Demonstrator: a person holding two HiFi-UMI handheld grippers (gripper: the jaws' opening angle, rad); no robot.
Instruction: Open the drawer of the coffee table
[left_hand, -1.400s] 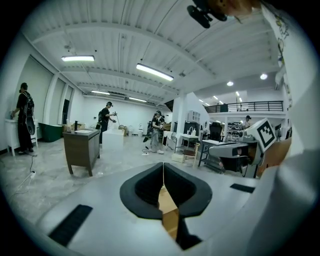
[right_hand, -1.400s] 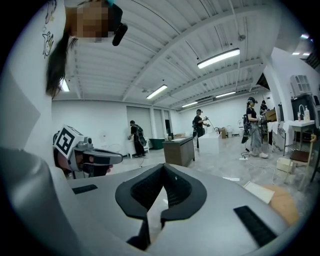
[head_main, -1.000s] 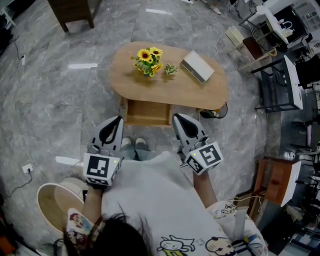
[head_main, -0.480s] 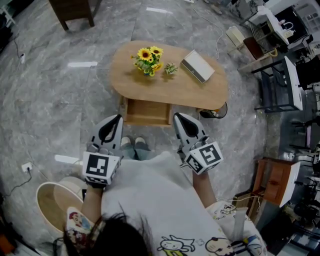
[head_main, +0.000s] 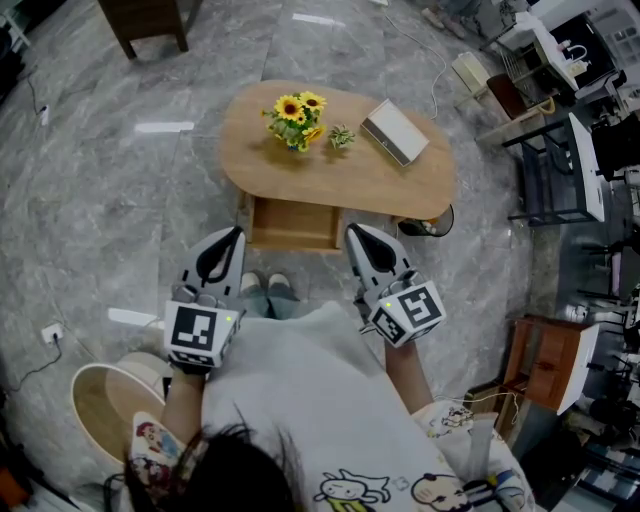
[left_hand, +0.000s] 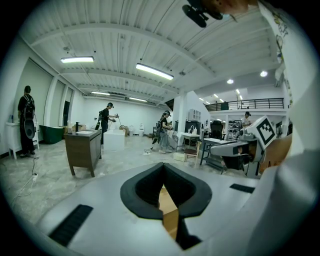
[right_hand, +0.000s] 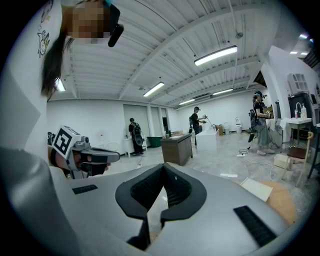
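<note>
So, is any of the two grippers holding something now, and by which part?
Nothing is held. The left gripper and the right gripper are both shut, with nothing between their jaws; neither grips the light wooden drawer.

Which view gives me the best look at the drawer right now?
Head view: the drawer shows plainly from above, at the table's near edge. The left gripper view gives only a wood sliver, too little to identify. The right gripper view shows the table's top, no drawer.

I only get part of the drawer (head_main: 295, 226), its rear runs under the tabletop (head_main: 370, 180). A dark thing (head_main: 432, 224) at the table's right is half covered, can't name it.
</note>
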